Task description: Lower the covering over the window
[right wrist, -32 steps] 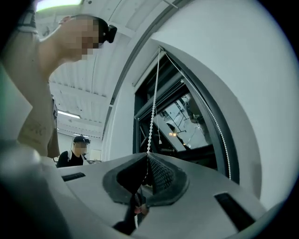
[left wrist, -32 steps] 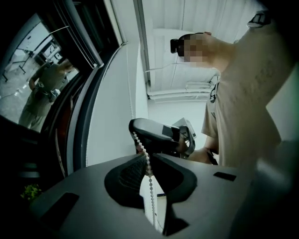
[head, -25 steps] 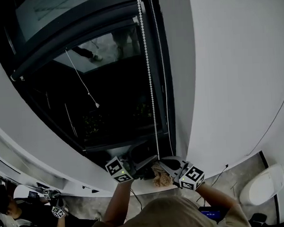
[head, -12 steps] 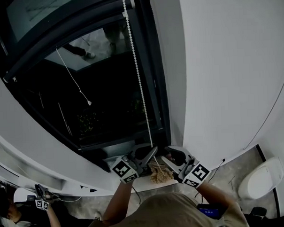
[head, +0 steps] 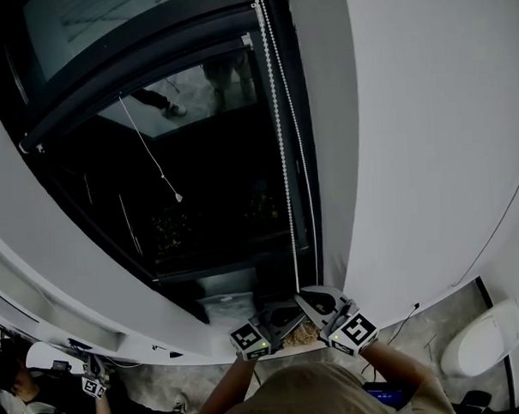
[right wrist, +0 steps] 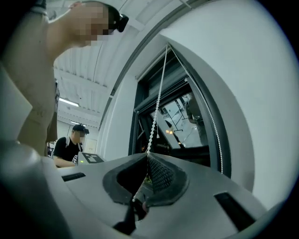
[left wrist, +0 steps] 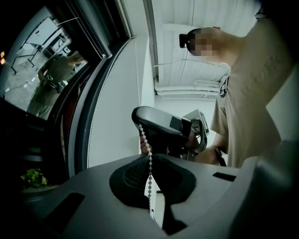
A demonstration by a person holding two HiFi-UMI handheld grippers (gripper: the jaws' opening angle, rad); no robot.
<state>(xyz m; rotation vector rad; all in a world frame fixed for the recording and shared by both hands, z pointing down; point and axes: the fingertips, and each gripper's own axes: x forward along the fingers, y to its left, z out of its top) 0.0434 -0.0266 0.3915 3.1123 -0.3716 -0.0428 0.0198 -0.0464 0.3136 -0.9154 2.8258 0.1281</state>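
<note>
Now left gripper (left wrist: 148, 158) and right gripper (right wrist: 147, 156), just closed, pinch bead chain (head: 277, 141) beside window (head: 207, 187).

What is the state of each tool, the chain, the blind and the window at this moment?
left tool, shut on the chain.
right tool, shut on the chain; its jaws have just been closing.
chain, pinched by both tools, straight above them.
blind, mostly up.
window, largely uncovered.
</note>
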